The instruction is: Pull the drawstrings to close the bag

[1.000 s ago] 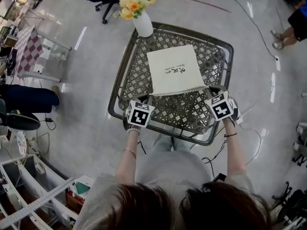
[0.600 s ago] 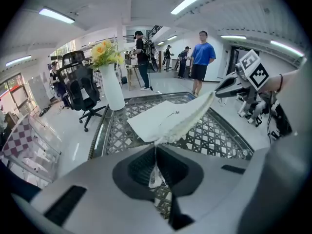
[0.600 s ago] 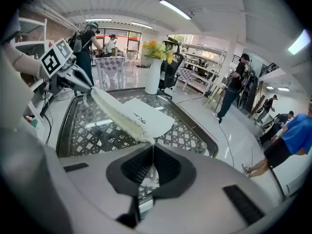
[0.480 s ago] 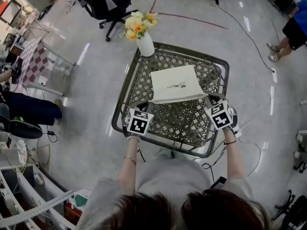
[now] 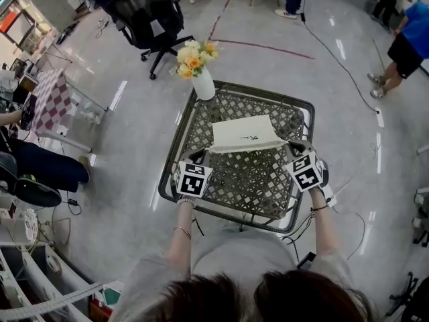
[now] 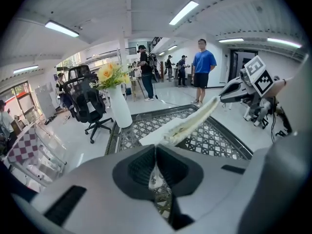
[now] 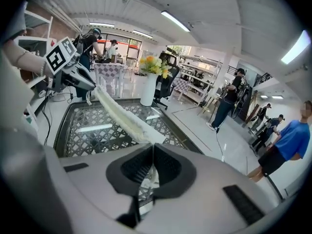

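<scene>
A cream drawstring bag (image 5: 244,133) lies on the metal lattice table (image 5: 234,180). Its near mouth edge is stretched between my two grippers. My left gripper (image 5: 198,155) is shut on the left drawstring (image 6: 154,174) at the bag's near left corner. From there the gathered mouth edge (image 6: 190,123) runs up to the right gripper (image 6: 225,94). My right gripper (image 5: 293,145) is shut on the right drawstring (image 7: 152,175) at the near right corner. In the right gripper view the mouth edge (image 7: 122,116) runs across to the left gripper (image 7: 90,87).
A white vase of yellow flowers (image 5: 201,79) stands on the table's far left corner. A black office chair (image 5: 144,19) is beyond it. People stand at the far right (image 5: 409,42). Cables (image 5: 355,203) lie on the floor right of the table.
The head view has drawn back, so the table looks smaller. Both grippers stay shut at the bag's near corners. The near edge looks lifted and tauter, and the bag appears shorter.
</scene>
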{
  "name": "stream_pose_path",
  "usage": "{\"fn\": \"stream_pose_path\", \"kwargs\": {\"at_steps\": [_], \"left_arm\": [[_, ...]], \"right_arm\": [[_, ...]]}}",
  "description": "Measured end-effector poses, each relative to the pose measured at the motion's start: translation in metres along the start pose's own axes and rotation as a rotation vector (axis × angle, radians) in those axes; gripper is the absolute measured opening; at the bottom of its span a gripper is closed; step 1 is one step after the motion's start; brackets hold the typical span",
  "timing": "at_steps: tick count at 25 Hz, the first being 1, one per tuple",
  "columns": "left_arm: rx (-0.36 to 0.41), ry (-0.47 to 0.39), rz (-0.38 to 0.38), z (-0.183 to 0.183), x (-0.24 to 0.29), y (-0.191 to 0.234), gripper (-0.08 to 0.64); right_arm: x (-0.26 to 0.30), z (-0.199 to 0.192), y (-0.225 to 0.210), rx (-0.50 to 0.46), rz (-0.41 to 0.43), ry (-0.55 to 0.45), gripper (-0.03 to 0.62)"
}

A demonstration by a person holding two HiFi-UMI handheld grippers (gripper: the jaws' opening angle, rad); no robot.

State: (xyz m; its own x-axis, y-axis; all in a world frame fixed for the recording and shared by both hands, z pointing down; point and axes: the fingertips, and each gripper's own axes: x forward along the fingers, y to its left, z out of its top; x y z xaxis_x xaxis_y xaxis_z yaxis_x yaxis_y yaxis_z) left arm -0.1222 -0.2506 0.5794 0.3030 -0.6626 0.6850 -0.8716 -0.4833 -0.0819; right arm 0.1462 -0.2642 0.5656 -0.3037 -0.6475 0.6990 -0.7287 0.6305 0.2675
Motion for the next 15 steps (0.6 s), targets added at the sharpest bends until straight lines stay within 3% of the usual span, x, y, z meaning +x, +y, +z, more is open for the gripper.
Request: {"fn": "stream_pose_path", "kwargs": {"at_steps": [15], "left_arm": [[0.048, -0.165, 0.079, 0.074, -0.026, 0.022, 0.032]], "right_arm": [[-0.032, 0.047, -0.037, -0.045, -0.102, -0.121, 0.026]]}}
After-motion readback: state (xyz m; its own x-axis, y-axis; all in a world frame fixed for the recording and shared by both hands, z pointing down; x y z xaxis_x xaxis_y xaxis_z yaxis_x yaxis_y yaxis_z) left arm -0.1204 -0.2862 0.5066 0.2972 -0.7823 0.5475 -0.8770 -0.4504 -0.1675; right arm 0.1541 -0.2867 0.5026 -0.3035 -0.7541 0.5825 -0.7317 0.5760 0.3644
